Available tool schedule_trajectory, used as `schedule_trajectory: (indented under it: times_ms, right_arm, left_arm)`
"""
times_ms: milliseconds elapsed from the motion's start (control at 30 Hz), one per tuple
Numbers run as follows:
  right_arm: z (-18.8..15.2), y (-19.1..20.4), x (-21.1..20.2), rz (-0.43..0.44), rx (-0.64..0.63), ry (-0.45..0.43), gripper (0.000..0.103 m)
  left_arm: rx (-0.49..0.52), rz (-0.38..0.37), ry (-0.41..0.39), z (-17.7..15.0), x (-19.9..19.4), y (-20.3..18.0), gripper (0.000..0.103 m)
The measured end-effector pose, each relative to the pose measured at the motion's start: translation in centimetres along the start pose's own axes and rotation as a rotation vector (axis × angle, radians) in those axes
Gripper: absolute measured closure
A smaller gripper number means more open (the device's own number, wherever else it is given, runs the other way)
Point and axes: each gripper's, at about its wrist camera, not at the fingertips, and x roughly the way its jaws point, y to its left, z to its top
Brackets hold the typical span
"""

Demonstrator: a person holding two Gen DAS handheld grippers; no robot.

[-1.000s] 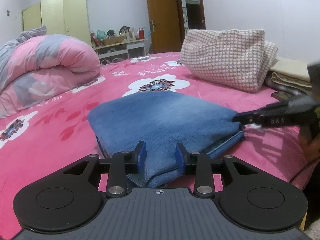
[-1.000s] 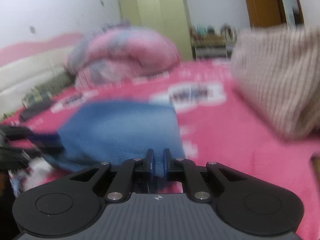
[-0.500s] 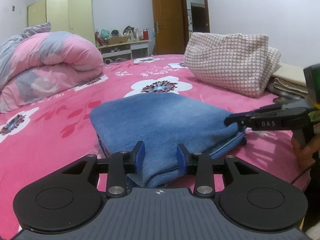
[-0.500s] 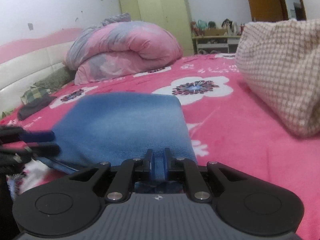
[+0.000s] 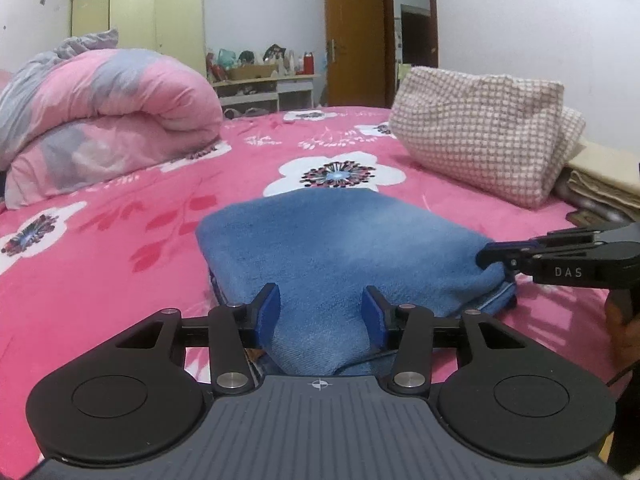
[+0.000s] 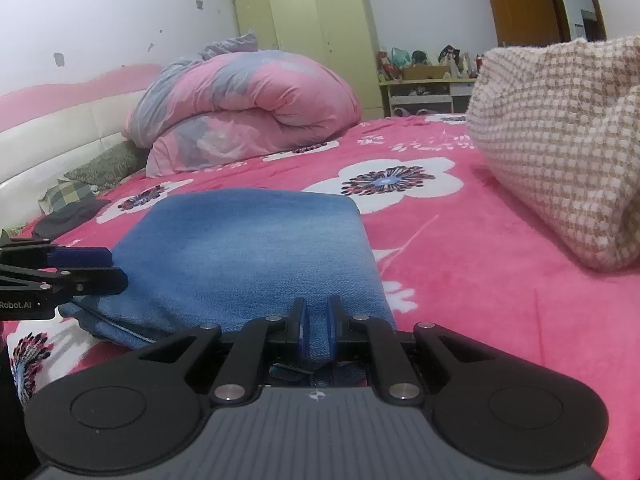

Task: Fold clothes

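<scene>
Left gripper [image 5: 320,314] sits at the 6 o'clock edge of its own view, its blue pads parted around a hump of the folded blue jeans [image 5: 344,248]; the jaws have just been opening, and the denim lies between them with the pads no longer pressing it. Those jeans rest flat on the pink floral bedspread [image 5: 120,248], folded into a thick rectangle. At 9 o'clock from the jeans a rolled pink and grey quilt [image 5: 100,120] lies well apart. At 12 o'clock, beyond the bed, stand a pale yellow wardrobe [image 5: 140,12] and a brown door [image 5: 352,32]. At 2 o'clock a checked folded blanket [image 5: 480,136] sits on the bedspread.

Right gripper [image 6: 316,336] pinches the near right corner of the jeans [image 6: 248,256], jaws drawn narrow on a ridge of denim. In the left wrist view it reaches in from 3 o'clock [image 5: 486,254], touching the jeans' right edge.
</scene>
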Motion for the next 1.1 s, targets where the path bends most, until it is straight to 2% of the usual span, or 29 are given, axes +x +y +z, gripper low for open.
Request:
schedule_trajectory:
  times_ms: [233, 367, 567, 667, 733, 833, 867, 967, 1067, 1100]
  right_arm:
    - [-0.1, -0.1, -0.1, 0.002, -0.001, -0.006, 0.092]
    - [1.3, 0.1, -0.3, 0.002, -0.015, 0.032, 0.091]
    - [3.6, 0.8, -0.9, 0.035, -0.002, -0.027, 0.09]
    - [1.9, 1.2, 1.9, 0.048, -0.031, 0.065, 0.085]
    - [1.1, 1.7, 2.3, 0.034, -0.087, 0.049, 0.085]
    - [3.6, 1.8, 2.2, 0.053, -0.072, 0.084, 0.085]
    - [4.7, 1.7, 2.2, 0.068, -0.062, 0.068, 0.085]
    - [7.6, 1.7, 3.3, 0.036, -0.075, 0.027, 0.085]
    - [9.5, 1.6, 6.6, 0.038, -0.066, 0.045, 0.085]
    - [9.4, 1.6, 8.2, 0.021, -0.073, 0.083, 0.085]
  left_arm:
    - [-0.011, 0.006, 0.004, -0.1, -0.1, -0.1, 0.057]
    - [-0.012, 0.005, 0.007, 0.0, 0.0, 0.0, 0.057]
    - [-0.016, 0.003, 0.004, -0.2, -0.1, 0.0, 0.056]
    - [-0.017, -0.004, 0.002, -0.3, 0.0, 0.0, 0.056]
    - [-0.008, 0.0, -0.003, -0.4, 0.0, -0.1, 0.055]
    - [-0.011, -0.004, -0.007, -0.4, 0.0, 0.1, 0.055]
    - [-0.015, -0.006, -0.007, -0.4, 0.0, 0.1, 0.055]
    - [-0.019, -0.004, -0.015, -0.6, -0.1, 0.0, 0.055]
    - [-0.026, -0.006, -0.029, -0.9, -0.2, 0.0, 0.055]
    - [-0.029, -0.01, -0.034, -1.0, -0.2, 0.1, 0.055]
